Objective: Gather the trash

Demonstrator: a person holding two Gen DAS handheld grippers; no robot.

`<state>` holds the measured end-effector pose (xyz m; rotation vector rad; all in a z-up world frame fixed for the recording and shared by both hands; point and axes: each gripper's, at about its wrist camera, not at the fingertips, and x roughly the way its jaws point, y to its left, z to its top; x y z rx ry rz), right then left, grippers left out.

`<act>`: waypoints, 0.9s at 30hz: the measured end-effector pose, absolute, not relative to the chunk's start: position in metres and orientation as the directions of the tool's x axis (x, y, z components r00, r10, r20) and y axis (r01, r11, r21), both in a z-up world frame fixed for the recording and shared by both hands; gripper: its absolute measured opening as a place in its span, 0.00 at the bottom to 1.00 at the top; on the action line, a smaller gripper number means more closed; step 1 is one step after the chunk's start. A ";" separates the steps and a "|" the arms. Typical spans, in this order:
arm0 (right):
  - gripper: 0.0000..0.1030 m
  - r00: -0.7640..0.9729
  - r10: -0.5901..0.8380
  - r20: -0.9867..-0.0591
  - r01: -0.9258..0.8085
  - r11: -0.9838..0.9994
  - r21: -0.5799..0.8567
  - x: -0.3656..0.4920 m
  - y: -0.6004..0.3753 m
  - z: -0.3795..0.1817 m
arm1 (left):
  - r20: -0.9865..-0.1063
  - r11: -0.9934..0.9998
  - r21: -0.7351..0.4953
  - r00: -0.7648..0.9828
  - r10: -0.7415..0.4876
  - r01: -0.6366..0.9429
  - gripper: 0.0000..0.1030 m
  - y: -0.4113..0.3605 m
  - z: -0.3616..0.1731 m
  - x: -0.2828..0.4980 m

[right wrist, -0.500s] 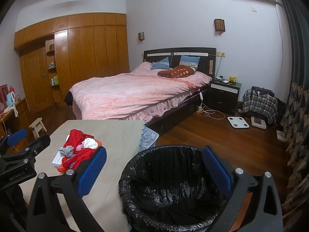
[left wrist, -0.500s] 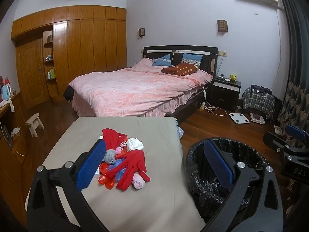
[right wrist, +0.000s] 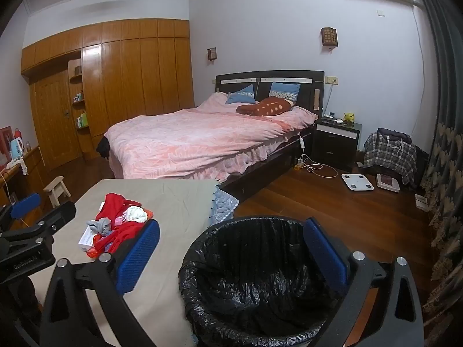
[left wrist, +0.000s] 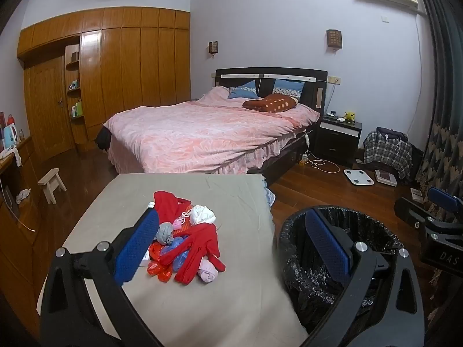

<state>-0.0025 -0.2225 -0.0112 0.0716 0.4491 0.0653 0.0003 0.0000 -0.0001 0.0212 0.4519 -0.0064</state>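
Note:
A pile of trash point(left wrist: 185, 240), red cloth and plastic, a white wad, a grey wad, blue and pink scraps, lies on the grey-covered table point(left wrist: 231, 297). It also shows in the right wrist view point(right wrist: 118, 228), with a white card under it. A trash bin with a black liner point(right wrist: 254, 283) stands right of the table, also seen in the left wrist view point(left wrist: 318, 274). My left gripper point(left wrist: 231, 248) is open and empty, held above the table near the pile. My right gripper point(right wrist: 231, 251) is open and empty above the bin.
A bed with a pink cover point(left wrist: 202, 133) stands behind the table. A small wooden stool point(left wrist: 52, 182) is at the left, a nightstand point(left wrist: 338, 136) and white scale point(left wrist: 358, 177) at the right. Wooden wardrobes point(left wrist: 115, 81) line the far wall.
Both grippers have barely shifted; the views are nearly the same as half a second ago.

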 end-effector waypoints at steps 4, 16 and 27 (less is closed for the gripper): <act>0.94 0.899 0.079 -0.431 -0.047 0.995 0.083 -0.002 -0.223 -0.011 | -0.437 1.000 0.018 0.899 -0.002 0.011 0.95 0.000 0.000 0.000; 0.94 0.895 0.079 -0.439 -0.046 0.995 0.086 -0.001 -0.212 -0.026 | -0.440 1.000 0.017 0.898 -0.002 0.010 0.95 0.000 0.000 0.000; 0.94 0.885 0.112 -0.452 -0.079 0.993 0.091 0.011 -0.195 -0.036 | -0.443 1.000 0.006 0.897 0.006 -0.004 0.95 0.015 -0.017 0.006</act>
